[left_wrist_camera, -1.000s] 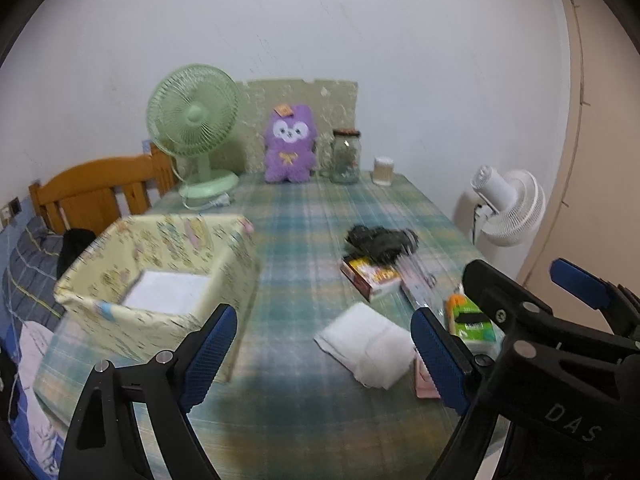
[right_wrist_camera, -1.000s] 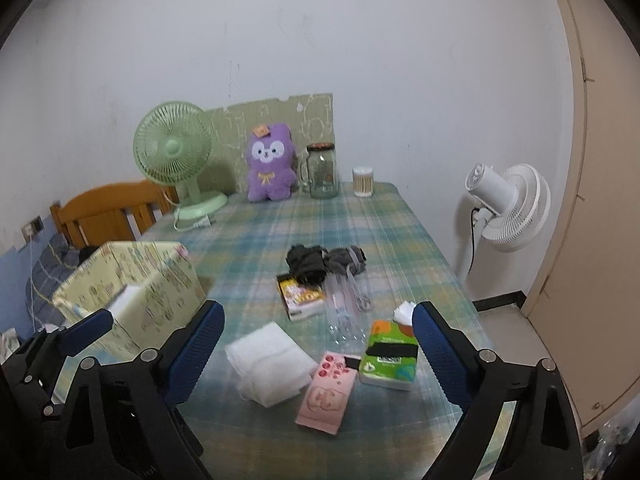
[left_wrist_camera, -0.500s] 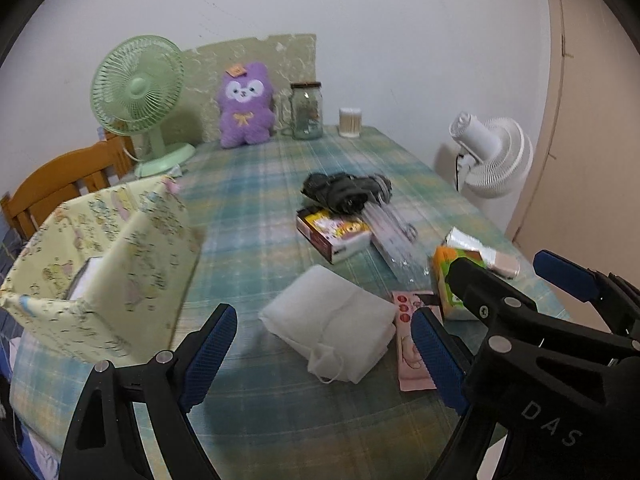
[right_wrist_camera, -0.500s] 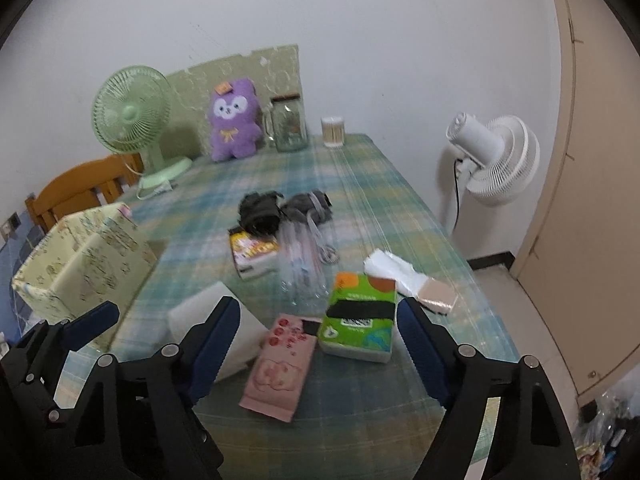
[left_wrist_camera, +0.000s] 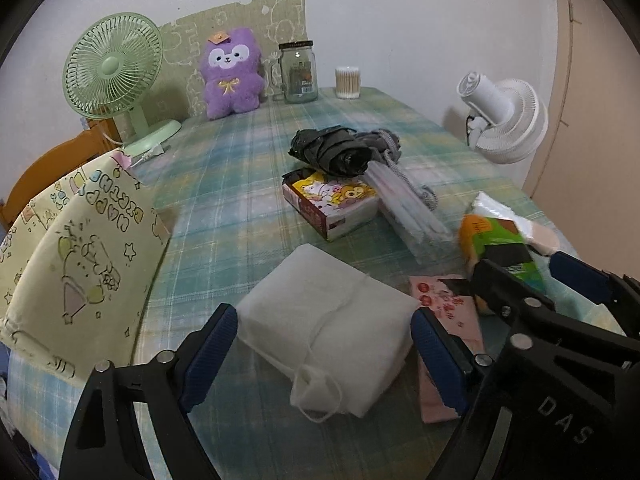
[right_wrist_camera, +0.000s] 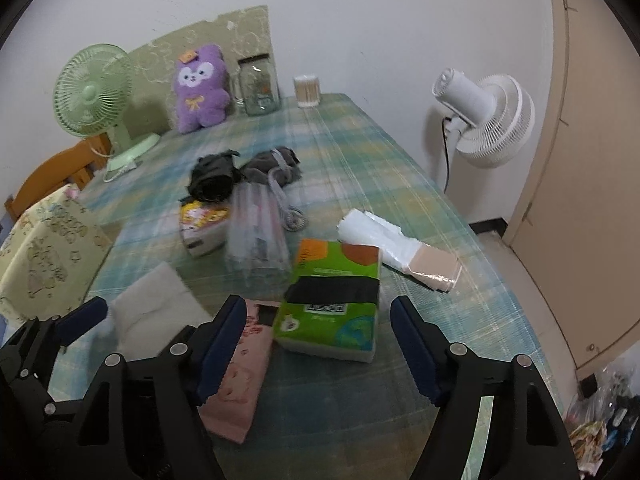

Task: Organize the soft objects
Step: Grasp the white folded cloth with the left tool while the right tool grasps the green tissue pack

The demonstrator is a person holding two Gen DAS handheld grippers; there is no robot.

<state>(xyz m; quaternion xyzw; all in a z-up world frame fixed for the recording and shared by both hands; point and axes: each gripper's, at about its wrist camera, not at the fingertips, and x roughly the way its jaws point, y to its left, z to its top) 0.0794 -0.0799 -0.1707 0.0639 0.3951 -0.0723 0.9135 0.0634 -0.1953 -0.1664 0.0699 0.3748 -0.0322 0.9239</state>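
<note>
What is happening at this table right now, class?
A person holds a gripper in each hand over a plaid table strewn with soft goods. The left gripper frames a white folded bundle, jaws closing slightly but not yet touching it. The right gripper lines up on a green tissue pack, jaws closing, pads not yet pressing. A yellow fabric bin waits on the left. Nothing is lifted yet.
</note>
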